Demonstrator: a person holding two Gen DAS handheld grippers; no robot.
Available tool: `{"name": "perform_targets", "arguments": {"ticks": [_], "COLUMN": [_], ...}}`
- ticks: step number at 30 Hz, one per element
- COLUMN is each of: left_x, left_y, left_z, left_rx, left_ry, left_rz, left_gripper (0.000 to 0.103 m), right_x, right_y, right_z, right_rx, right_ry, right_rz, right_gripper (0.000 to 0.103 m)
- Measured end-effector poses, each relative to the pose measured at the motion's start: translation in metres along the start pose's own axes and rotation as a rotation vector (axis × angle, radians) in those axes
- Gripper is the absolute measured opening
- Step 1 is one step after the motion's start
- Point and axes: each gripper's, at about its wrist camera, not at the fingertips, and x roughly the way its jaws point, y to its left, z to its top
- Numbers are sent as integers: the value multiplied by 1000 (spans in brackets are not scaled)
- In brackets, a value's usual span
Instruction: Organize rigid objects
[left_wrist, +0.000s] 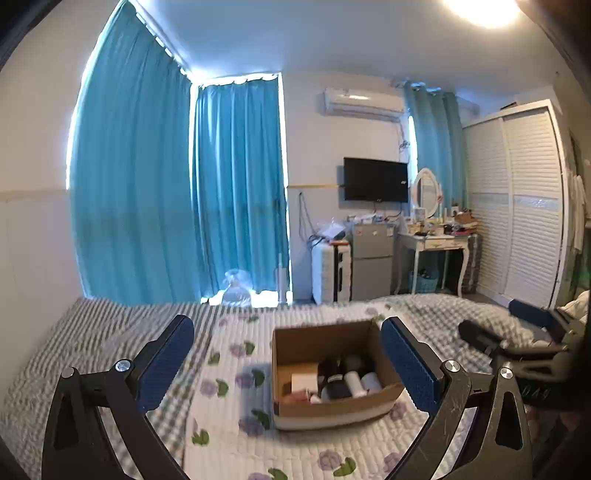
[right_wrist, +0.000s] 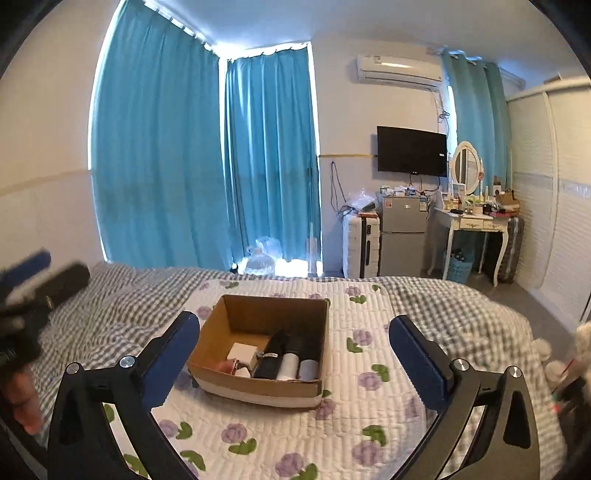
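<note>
An open cardboard box (left_wrist: 317, 341) (right_wrist: 266, 314) sits on the flowered quilt of the bed. Inside lie a black bottle (right_wrist: 271, 354), a white cylinder (right_wrist: 288, 369), a grey cylinder (right_wrist: 308, 369), a small white box (right_wrist: 242, 352) and a reddish item (right_wrist: 227, 365); they also show in the left wrist view (left_wrist: 340, 380). My left gripper (left_wrist: 288, 354) is open and empty, held above the bed before the box. My right gripper (right_wrist: 295, 354) is open and empty, also before the box. Each gripper appears blurred at the edge of the other's view.
The bed carries a white flowered quilt (right_wrist: 354, 424) over a grey checked cover (right_wrist: 110, 306). Blue curtains (right_wrist: 166, 147), a suitcase (right_wrist: 364, 245), a small fridge (right_wrist: 402, 236), a dressing table (right_wrist: 476, 221) and a white wardrobe (left_wrist: 517, 203) stand beyond. Soft toys (right_wrist: 576, 354) lie at right.
</note>
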Motion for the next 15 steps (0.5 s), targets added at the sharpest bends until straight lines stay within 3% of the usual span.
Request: {"name": "perform_targets", "arguments": {"ticks": [5,15], "left_x": [27,53], "left_y": [1,-9], "left_z": [-47,-78], "left_rx": [-42,4], "left_ry": [39,81], "left_rz": [39,49], "left_gripper": [103,103], "right_x": [16,53], "right_y": [-4,-10], "right_z": [-32,-66], "right_rx": [-24,-31], "right_ry": [-41,22], "right_rz": [-46,-48], "right_gripper": [103,103]}}
